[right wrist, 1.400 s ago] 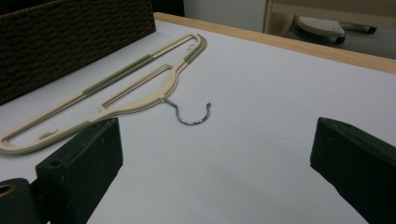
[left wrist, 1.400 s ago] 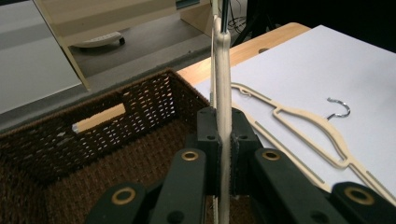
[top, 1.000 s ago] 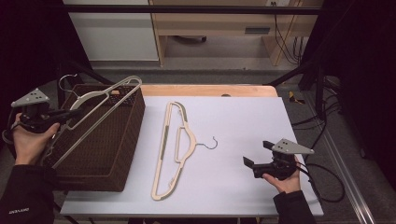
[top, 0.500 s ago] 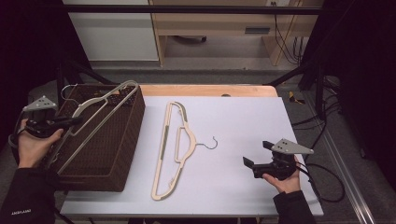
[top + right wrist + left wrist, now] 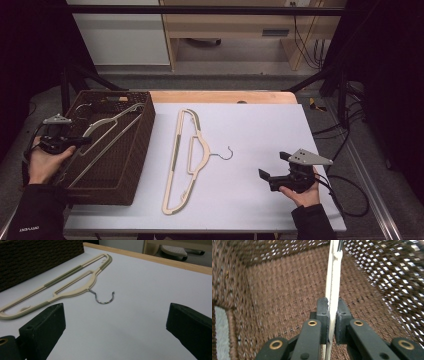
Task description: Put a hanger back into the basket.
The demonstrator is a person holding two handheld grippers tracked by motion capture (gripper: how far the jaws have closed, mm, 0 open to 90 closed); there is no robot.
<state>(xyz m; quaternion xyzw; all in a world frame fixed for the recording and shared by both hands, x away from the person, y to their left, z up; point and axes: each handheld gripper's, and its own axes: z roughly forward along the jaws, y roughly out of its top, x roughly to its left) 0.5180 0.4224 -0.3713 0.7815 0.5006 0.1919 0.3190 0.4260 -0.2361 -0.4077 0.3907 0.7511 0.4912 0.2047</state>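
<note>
Gripped hanger point(image 5: 333, 287) cut off at top edge, basket point(image 5: 274, 290) weave blurred at right

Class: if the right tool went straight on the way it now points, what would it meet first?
Probably the hanger on the table: the open right tool faces its metal hook, with bare tabletop between. Depth is hard to judge.

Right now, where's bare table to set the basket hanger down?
Widest patch: the white table top between the flat hanger and the right edge, beyond the right gripper. A narrow strip lies between the wicker basket and that hanger. The basket is crowded: the left gripper grips the second hanger there.
</note>
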